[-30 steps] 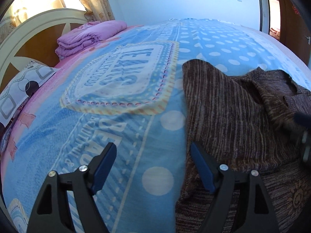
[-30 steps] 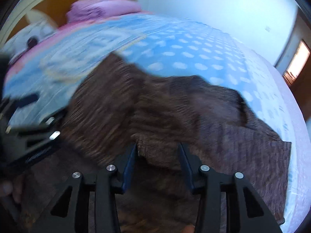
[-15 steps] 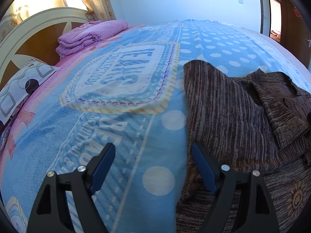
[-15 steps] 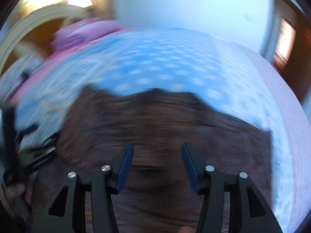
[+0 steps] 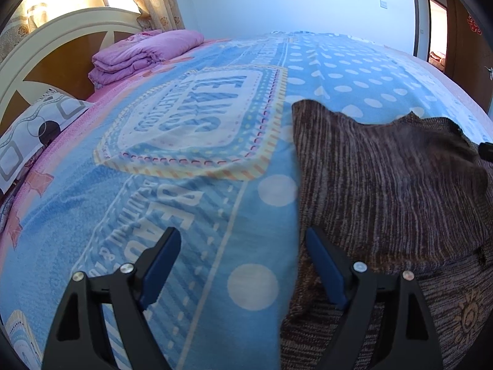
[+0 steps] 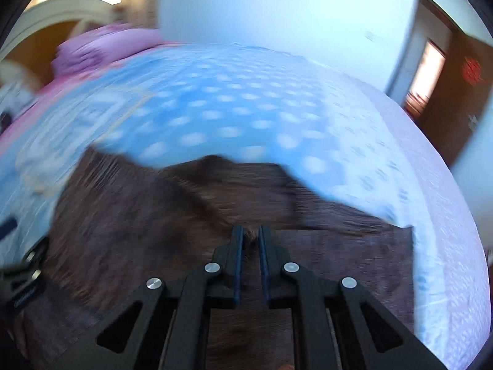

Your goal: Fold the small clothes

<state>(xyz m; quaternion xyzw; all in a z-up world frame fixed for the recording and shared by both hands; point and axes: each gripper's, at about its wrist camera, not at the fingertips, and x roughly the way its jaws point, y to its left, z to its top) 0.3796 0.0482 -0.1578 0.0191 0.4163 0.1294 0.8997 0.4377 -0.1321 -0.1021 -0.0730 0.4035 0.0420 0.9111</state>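
Brown striped knit garment [image 5: 385, 185] lies on the blue dotted blanket [image 5: 185, 200], toward the near right of the bed; part of it is already doubled over itself, and a raised flap at the far right edge looks lifted off the layer beneath.

Left gripper [image 5: 243, 262]: tongs wide, nothing between them, hovering over bare blanket just beside the garment's left edge. One finger [image 5: 323, 271] sits over the knit's border, not pinching it.

Right gripper [image 6: 251, 240]: tongs closing to a narrow gap, a tuft of the brown knit showing between the blue pads [image 6: 237, 246]. The right wrist view is smeared, so whether the pads truly bite the fabric or only brush it I cannot say for certain; it reads as a pinch.

Risks from here:
- Thin pinch on loose knit: the tuft could slip out mid-carry and the flap drop crooked.
- Pinch may catch two layers, dragging the lower layer and undoing the fold.
- Left side unanchored: pulling the flap across could slide the whole garment over the blanket and skew its edges.
- Stretchy knit could bunch into a ridge instead of a clean crease.
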